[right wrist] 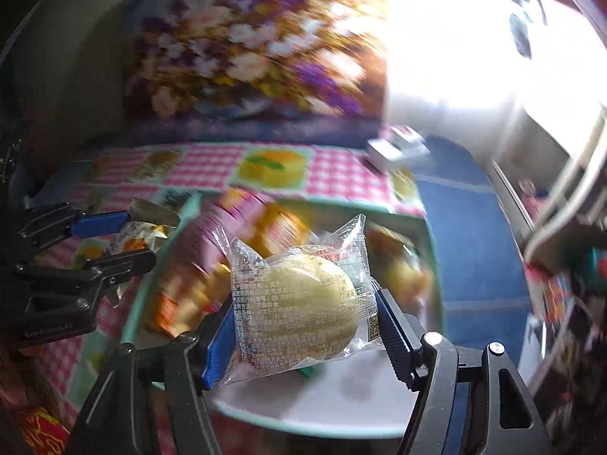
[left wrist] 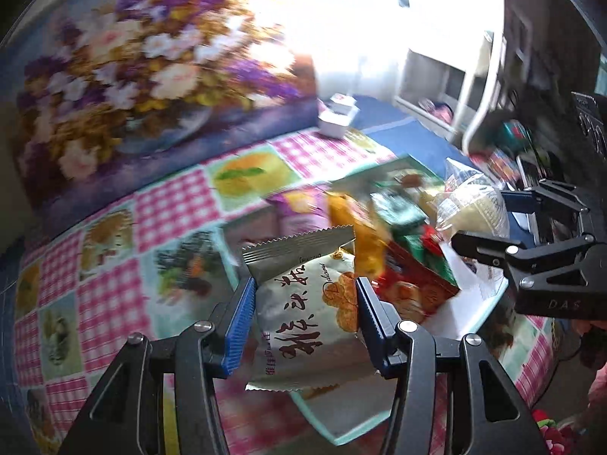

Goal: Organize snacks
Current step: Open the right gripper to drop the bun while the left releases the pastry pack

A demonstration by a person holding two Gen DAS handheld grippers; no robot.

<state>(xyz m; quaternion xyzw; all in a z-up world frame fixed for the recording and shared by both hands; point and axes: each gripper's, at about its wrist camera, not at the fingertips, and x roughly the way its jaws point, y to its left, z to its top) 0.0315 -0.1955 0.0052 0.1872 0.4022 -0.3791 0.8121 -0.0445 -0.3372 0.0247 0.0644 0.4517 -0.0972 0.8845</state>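
Observation:
My left gripper (left wrist: 303,299) is shut on a silver snack packet (left wrist: 303,303) with red Chinese writing, held above the near left rim of a white tray (left wrist: 466,311). My right gripper (right wrist: 303,303) is shut on a clear-wrapped pale yellow pastry (right wrist: 299,311), held over the same tray (right wrist: 322,405). The tray holds several blurred snack packs, orange (left wrist: 360,235) and green-red (left wrist: 413,235). The right gripper with its pastry (left wrist: 474,208) shows at the right of the left wrist view. The left gripper (right wrist: 117,239) shows at the left of the right wrist view.
The tray lies on a pink checked tablecloth with fruit pictures (left wrist: 170,204). A flower painting (left wrist: 144,76) stands along the back. A small white box (left wrist: 337,113) sits at the back. A white appliance (left wrist: 455,87) stands back right on a blue surface (right wrist: 474,235).

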